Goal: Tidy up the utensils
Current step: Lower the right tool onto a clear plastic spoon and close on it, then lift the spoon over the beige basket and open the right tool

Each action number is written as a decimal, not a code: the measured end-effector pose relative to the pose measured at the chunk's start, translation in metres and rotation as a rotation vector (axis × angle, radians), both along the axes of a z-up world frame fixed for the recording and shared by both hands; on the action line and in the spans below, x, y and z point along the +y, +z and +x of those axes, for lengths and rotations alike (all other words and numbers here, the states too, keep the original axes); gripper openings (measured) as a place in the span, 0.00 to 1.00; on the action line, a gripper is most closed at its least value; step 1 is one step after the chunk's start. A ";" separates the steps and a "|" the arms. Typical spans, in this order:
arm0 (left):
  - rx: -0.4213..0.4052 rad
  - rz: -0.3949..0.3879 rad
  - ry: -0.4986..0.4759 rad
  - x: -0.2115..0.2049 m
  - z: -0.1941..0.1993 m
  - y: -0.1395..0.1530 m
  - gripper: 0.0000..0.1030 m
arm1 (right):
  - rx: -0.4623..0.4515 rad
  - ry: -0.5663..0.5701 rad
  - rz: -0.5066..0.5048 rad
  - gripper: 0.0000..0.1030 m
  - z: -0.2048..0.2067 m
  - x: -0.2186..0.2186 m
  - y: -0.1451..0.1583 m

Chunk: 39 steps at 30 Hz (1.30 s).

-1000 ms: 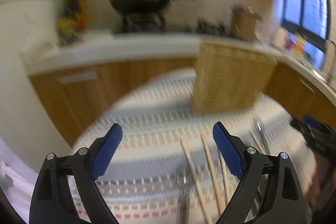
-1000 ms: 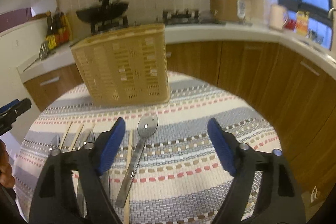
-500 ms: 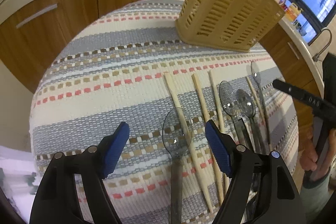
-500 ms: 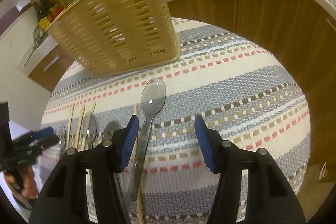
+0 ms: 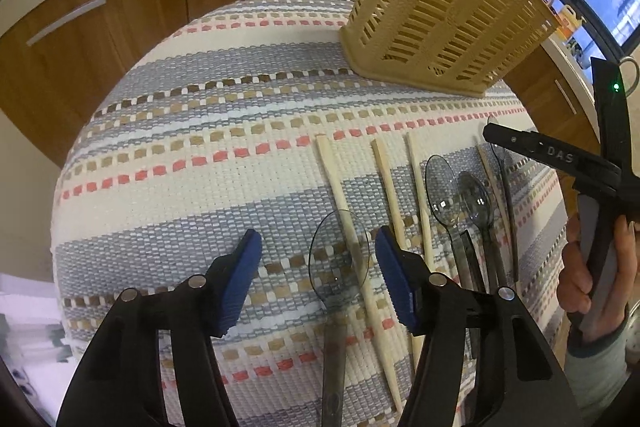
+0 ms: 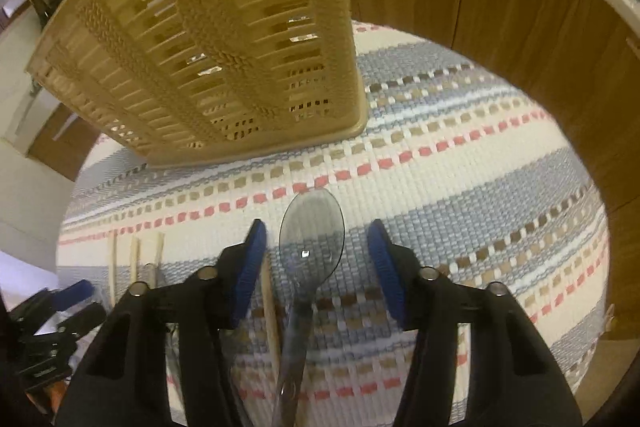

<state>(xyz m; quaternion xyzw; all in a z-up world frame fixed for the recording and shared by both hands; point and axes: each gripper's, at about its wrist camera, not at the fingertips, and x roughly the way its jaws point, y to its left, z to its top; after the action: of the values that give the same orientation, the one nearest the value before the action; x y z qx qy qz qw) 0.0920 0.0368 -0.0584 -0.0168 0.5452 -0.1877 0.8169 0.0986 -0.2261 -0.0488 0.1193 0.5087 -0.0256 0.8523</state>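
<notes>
Since a second ago I have tipped both tools from looking across the kitchen to looking steeply down at the striped woven cloth (image 5: 192, 155), and both sets of jaws are closing, so I judge two pickups are about to begin. On the left, my left gripper (image 5: 318, 269) has its ribbed blue pads still apart, straddling the bowl of a clear plastic spoon (image 5: 339, 259) that lies across a pale wooden chopstick (image 5: 344, 203), neither pad touching yet. Further right lie more pale chopsticks, slim and tapered, then two more smoky transparent spoons (image 5: 442, 195), glossy and thin. Beyond them the slatted tan plastic utensil basket (image 5: 444, 3) stands upright on the cloth's far edge. On the right, my right gripper (image 6: 316, 255) brackets another translucent grey spoon (image 6: 312, 243), pads apart and clear of it, with a chopstick (image 6: 270, 307) just beside the left pad, basket directly ahead
</notes>
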 end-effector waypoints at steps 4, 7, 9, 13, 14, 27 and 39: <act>-0.024 0.068 0.003 -0.013 -0.003 0.001 0.59 | 0.005 -0.007 -0.027 0.36 0.004 0.006 0.000; -0.055 0.138 0.004 -0.027 -0.006 -0.001 0.60 | 0.007 -0.002 -0.040 0.36 0.005 0.011 -0.002; -0.078 0.195 0.005 -0.033 -0.009 -0.001 0.52 | 0.009 0.003 -0.064 0.33 0.005 0.013 -0.001; -0.086 0.203 0.024 -0.030 -0.012 0.004 0.29 | 0.001 0.017 -0.082 0.29 0.003 0.024 -0.006; -0.078 0.176 0.025 -0.027 -0.011 0.005 0.29 | -0.001 0.019 -0.079 0.29 0.000 0.024 -0.007; -0.422 -0.027 0.104 -0.004 -0.038 0.099 0.29 | -0.344 0.141 -0.039 0.28 -0.076 0.012 0.067; -0.820 -0.192 0.150 -0.048 -0.017 0.230 0.29 | -0.805 0.078 -0.056 0.28 -0.082 -0.011 0.201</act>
<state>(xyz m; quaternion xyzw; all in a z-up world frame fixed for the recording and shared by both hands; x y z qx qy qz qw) 0.0749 -0.0107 0.1721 -0.0563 0.1525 -0.1686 0.9722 0.0168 -0.2370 0.1518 0.0773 0.1375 0.0418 0.9866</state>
